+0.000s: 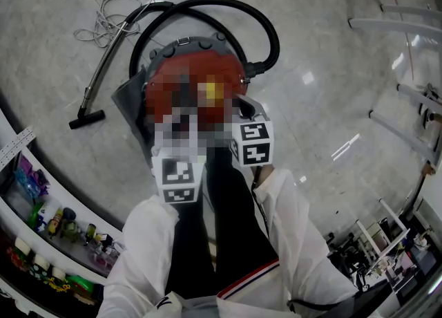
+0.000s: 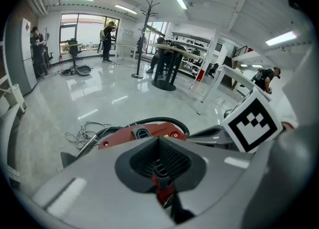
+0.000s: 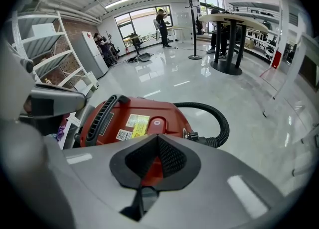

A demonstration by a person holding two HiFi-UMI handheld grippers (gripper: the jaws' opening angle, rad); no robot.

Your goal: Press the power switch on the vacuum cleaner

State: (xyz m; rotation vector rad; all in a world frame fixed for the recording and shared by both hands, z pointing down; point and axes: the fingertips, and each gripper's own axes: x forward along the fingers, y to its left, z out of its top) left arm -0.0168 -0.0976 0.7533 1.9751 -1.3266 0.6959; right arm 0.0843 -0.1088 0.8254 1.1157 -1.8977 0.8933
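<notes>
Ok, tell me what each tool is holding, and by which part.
Nothing is held. The left tool and the right tool each have their jaws together with nothing gripped between them, poised over the red vacuum cleaner.

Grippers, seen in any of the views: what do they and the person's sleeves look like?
The left gripper and right gripper have pale grey bodies with dark, ribbed jaw pads. Each carries a white cube printed with black square markers. The person wears white sleeves.
</notes>
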